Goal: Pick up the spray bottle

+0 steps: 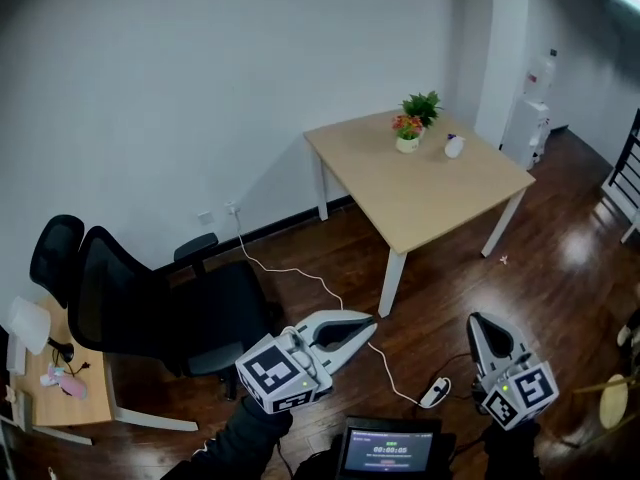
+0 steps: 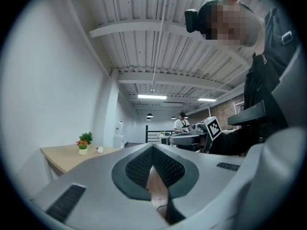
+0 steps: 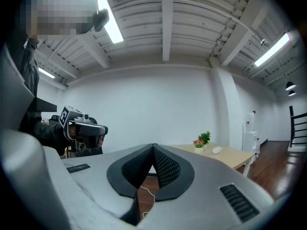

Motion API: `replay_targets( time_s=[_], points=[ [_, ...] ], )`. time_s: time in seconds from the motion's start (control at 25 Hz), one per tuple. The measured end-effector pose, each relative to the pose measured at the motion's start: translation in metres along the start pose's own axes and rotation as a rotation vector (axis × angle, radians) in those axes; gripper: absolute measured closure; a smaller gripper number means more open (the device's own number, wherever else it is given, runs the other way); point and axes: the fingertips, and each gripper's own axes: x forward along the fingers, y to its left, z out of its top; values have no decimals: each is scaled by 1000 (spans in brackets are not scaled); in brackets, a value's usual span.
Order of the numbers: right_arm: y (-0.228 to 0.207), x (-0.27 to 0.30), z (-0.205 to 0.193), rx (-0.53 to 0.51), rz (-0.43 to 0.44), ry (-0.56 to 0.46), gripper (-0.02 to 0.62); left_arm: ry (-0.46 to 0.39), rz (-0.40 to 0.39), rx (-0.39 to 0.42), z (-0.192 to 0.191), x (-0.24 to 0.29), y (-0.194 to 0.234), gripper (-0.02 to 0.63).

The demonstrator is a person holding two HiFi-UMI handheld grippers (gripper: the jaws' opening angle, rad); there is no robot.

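Observation:
A small white bottle-like thing point(image 1: 454, 146) stands on the light wooden table point(image 1: 430, 193) across the room, beside two potted plants point(image 1: 414, 121). It shows tiny in the left gripper view point(image 2: 100, 149) and the right gripper view point(image 3: 217, 150). My left gripper point(image 1: 368, 323) is low in the head view, far from the table, its jaws meeting at the tips point(image 2: 153, 146) with nothing between them. My right gripper point(image 1: 478, 320) is beside it, also shut and empty point(image 3: 153, 147). Both point level over the dark wooden floor.
A black office chair point(image 1: 150, 308) stands to the left by a small desk point(image 1: 70, 383). A white cable point(image 1: 330, 288) runs across the floor to a power strip point(image 1: 435, 393). A water dispenser point(image 1: 530, 118) stands behind the table. A person point(image 2: 182, 122) is far off.

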Motion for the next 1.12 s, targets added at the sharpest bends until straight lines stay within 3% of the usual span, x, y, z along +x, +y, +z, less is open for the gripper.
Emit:
replay_targets(
  time_s=[0.2, 0.4, 0.6, 0.84, 1.12],
  points=[
    [-97, 27, -13, 10, -56, 17, 611, 20, -55, -31, -13, 106, 54, 618],
    [-229, 59, -30, 26, -90, 13, 611, 9, 38, -74, -14, 240, 122, 618],
    [-375, 83, -15, 72, -96, -22, 611, 2, 104, -83, 9, 395, 174, 618],
    [-527, 132, -9, 63, -116, -31, 611, 13, 65, -49, 32, 551, 234, 617],
    [-671, 207, -27, 39, -156, -26, 611, 5, 33, -53, 27, 670, 334, 618]
  ],
)
